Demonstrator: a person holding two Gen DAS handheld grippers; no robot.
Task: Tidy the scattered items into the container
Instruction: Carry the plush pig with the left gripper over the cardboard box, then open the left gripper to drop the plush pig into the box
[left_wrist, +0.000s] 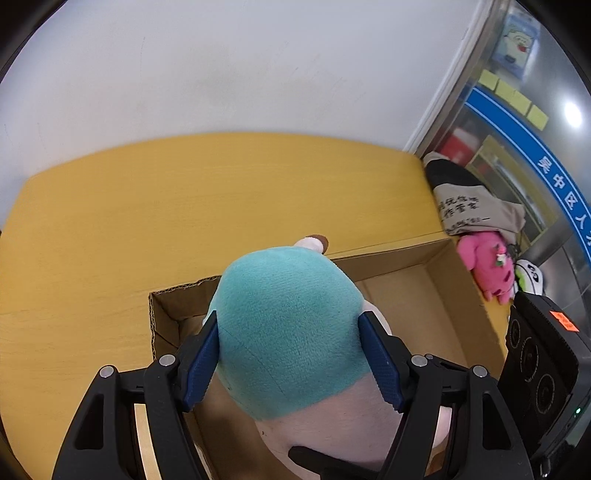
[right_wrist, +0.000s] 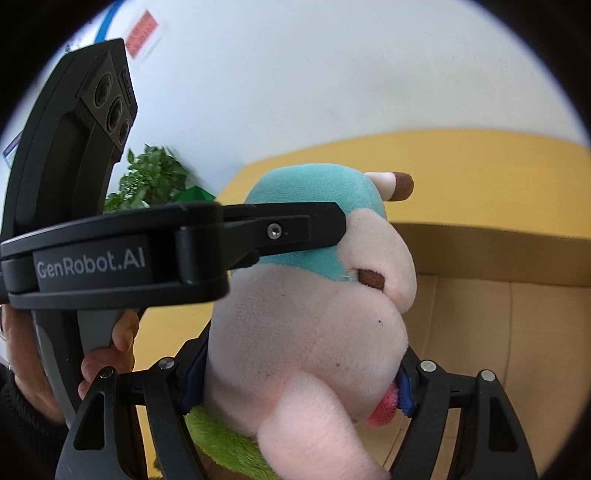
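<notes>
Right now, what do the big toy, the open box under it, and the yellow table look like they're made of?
Big toy: soft plush, short fuzzy pile in teal and pale pink, dented where the pads press.
Box: brown corrugated cardboard, matte; fluting shows along a cut edge.
Table: likely wood-look laminate, smooth with faint grain, though solid wood can't be ruled out.

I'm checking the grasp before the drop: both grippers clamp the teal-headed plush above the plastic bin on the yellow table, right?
Not plastic: the left wrist view shows an open cardboard box. Otherwise right: the left gripper and right gripper clamp the plush above the yellow table.
</notes>
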